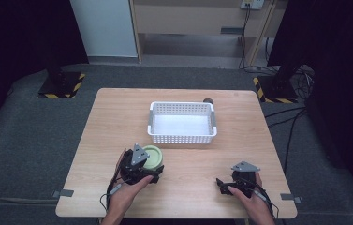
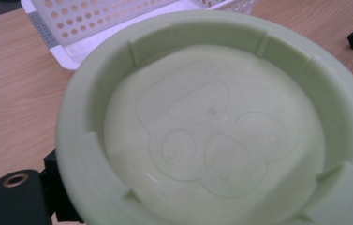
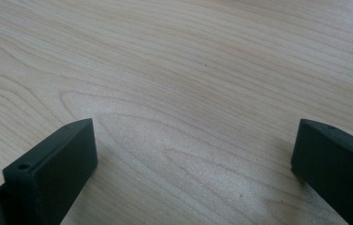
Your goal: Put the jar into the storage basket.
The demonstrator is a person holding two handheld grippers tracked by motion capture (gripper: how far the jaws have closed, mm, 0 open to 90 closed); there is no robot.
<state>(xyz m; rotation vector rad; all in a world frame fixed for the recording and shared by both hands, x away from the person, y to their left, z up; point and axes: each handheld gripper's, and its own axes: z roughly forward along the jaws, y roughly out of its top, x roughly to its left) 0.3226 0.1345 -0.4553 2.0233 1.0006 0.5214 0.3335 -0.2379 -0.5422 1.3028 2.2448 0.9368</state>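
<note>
A pale green round bowl (image 2: 211,122) with a paw print moulded in its bottom lies close before the left gripper's camera. One black finger (image 2: 17,199) presses against the outside of its rim at the lower left; the other finger is hidden. In the high view the bowl (image 1: 155,155) sits at the table's front left, with my left gripper (image 1: 150,166) shut on its near rim. My right gripper (image 1: 222,184) rests at the front right, and its jaws stand wide apart over bare wood (image 3: 193,140).
A white perforated basket (image 1: 182,106) stands at the table's middle, holding nothing, and its corner (image 2: 71,28) shows behind the bowl. A small dark object (image 1: 208,100) lies behind the basket. Bare wood stretches between the two grippers.
</note>
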